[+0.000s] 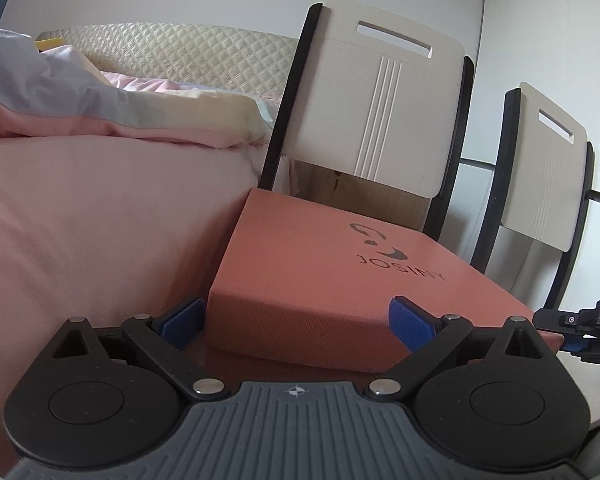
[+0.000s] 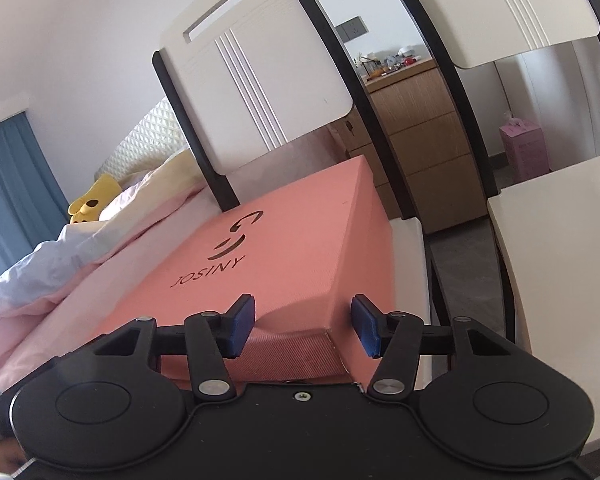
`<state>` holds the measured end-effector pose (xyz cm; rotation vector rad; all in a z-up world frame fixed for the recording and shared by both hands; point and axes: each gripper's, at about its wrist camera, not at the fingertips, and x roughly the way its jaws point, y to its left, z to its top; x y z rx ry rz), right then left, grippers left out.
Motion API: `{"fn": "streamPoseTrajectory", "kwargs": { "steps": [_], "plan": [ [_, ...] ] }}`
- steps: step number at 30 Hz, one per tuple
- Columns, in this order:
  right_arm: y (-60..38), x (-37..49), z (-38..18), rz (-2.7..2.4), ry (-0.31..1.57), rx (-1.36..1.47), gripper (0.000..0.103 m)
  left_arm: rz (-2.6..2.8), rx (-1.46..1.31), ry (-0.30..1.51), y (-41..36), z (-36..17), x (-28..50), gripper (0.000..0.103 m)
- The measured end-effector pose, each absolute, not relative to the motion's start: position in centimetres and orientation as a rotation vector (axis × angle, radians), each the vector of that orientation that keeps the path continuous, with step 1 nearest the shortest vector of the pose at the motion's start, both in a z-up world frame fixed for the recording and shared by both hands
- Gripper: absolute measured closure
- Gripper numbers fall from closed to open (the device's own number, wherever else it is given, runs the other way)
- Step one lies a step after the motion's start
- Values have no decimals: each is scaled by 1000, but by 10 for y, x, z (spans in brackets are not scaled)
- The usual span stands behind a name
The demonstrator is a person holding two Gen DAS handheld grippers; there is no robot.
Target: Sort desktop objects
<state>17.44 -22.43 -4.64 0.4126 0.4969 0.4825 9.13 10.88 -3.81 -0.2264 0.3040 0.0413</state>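
Resting on the seat of a white chair (image 2: 410, 240), a salmon-pink box (image 1: 320, 280) printed with the word JOSINY sat right beside a bed (image 1: 100, 220) covered in pink bedding. The left gripper (image 1: 296, 326) was held low in front of the box's near short side, its blue pads (image 1: 182, 322) spread wide to either side of that face; the jaws were released, and whether either pad touched the cardboard could not be told. The right gripper (image 2: 304, 326) was at the box's near right corner, which sat in the gap between its blue pads (image 2: 242, 326); this one too was spread apart, gripping nothing. In the left wrist view the tip of the right gripper showed at the far right edge, near the box's right side. The chair's backrest (image 1: 384, 108), pale with a slot handle and three raised lines between black uprights, rose behind the box. A second chair (image 1: 540, 168) of the same kind stood just to the right. In the right wrist view a yellow plush toy (image 2: 94, 200) lay on the bed near a blue curtain (image 2: 16, 184), and a wooden drawer unit (image 2: 428, 136) with small items on top stood beyond the chairs, with a pink carton (image 2: 524, 148) on the floor farther right.
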Motion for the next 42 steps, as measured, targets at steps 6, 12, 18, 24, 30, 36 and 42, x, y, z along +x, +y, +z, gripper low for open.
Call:
{"fn": "streamPoseTrajectory", "kwargs": {
  "steps": [6, 12, 18, 24, 30, 36, 42],
  "plan": [
    [-217, 171, -48, 447, 478, 400, 48, 64, -226, 304, 108, -40, 103, 4],
    [-210, 163, -47, 399, 455, 389, 47, 70, -222, 319, 107, -37, 106, 4],
    [-202, 138, -38, 346, 387, 318, 46, 110, -155, 331, 94, -28, 92, 4],
    [-202, 106, -27, 312, 322, 232, 35, 138, -111, 317, 78, -18, 68, 3],
    [-214, 80, -19, 282, 292, 167, 29, 95, -78, 304, 52, -13, 48, 2],
    [-219, 55, -13, 281, 267, 152, 20, 94, -76, 286, 35, -7, 22, 2],
    [-231, 32, -9, 270, 243, 146, 13, 94, -74, 262, 20, 2, -1, 0]
  ]
}}
